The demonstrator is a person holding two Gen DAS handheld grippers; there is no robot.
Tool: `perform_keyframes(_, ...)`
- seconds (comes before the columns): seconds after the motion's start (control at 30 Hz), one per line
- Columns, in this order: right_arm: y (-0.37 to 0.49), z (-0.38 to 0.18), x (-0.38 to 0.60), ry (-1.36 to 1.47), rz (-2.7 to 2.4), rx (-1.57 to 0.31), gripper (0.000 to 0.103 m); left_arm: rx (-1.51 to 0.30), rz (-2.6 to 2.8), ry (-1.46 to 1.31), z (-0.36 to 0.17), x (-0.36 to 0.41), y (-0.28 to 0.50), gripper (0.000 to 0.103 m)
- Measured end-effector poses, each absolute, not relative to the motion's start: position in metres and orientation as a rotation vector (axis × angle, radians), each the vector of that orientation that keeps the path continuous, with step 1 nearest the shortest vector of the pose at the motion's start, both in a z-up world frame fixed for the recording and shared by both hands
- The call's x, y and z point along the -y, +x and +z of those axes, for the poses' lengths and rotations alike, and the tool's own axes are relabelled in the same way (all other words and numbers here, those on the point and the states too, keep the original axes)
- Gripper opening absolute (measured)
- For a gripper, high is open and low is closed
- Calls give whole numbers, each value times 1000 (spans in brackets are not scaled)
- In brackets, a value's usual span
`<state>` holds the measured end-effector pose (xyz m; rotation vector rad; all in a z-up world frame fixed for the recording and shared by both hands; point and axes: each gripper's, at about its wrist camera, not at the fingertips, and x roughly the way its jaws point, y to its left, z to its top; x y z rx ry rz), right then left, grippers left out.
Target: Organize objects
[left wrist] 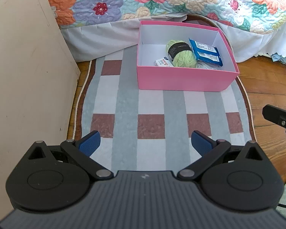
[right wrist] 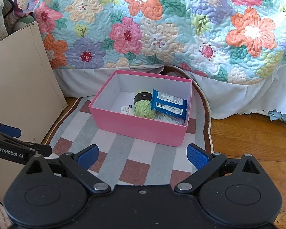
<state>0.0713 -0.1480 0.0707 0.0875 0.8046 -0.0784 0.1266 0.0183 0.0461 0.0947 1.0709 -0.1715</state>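
Observation:
A pink box point(left wrist: 181, 80) stands on a checked rug point(left wrist: 150, 105) in front of the bed; it also shows in the right wrist view point(right wrist: 139, 129). Inside lie a ball of green yarn point(left wrist: 182, 55) point(right wrist: 144, 108), a blue packet point(left wrist: 206, 52) point(right wrist: 168, 105), a small white packet point(left wrist: 162, 62) point(right wrist: 125, 109) and something white point(right wrist: 167, 119). My left gripper point(left wrist: 145, 143) is open and empty, low over the rug, short of the box. My right gripper point(right wrist: 143, 155) is open and empty, also short of the box.
A beige cabinet side point(left wrist: 24, 76) stands at the left. The flowered quilt point(right wrist: 162, 28) and white bed skirt point(right wrist: 238, 95) hang behind the box. Wooden floor point(left wrist: 267, 80) lies right of the rug. The other gripper shows at each view's edge.

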Motion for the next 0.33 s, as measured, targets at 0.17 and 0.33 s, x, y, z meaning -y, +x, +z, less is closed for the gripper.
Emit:
perform_keyframes(0.17, 72, 70, 149, 85, -75, -807, 100, -1073, -174, 96, 46, -18, 127, 103)
perform_keyframes(0.33, 72, 68, 151, 80, -69, -812, 100, -1079, -172, 93, 45, -19, 128, 103)
